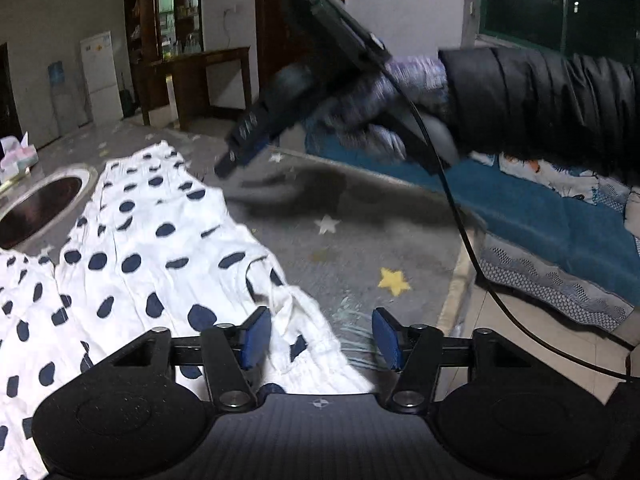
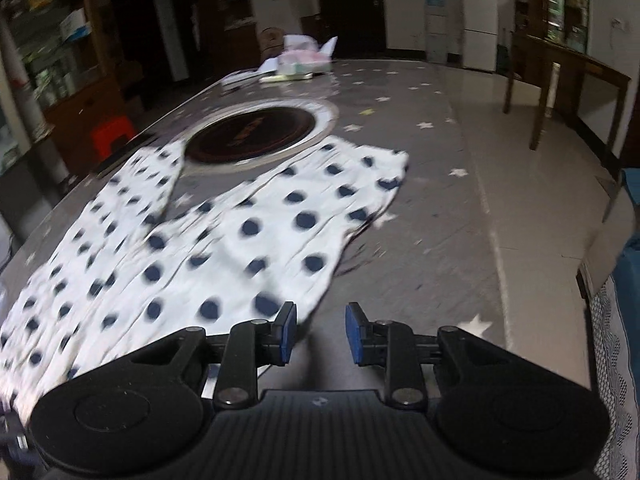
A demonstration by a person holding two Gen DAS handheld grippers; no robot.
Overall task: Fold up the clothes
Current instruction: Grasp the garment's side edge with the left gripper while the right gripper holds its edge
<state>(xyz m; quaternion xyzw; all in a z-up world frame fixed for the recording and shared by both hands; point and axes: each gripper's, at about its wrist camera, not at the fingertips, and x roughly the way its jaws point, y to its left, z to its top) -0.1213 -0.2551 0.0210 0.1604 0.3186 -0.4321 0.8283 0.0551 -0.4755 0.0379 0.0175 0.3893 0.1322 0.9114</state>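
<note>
Your left gripper (image 1: 320,338) and right gripper (image 2: 321,332) both gape empty over the polka-dot garment's (image 2: 208,248) blurred hem near the table's (image 2: 420,240) bare right edge.

Each hand-held gripper is matte black: a ribbed body with a small crosshair mark, two round discs at the sides, and silver screws on the linkage bars. The left hand-held gripper (image 1: 322,338) and right hand-held gripper (image 2: 321,334) carry blue pads (image 1: 256,338). The person wears a black puffy sleeve (image 1: 532,96) and a patterned glove (image 1: 404,92); a black cable (image 1: 460,216) trails down.
</note>
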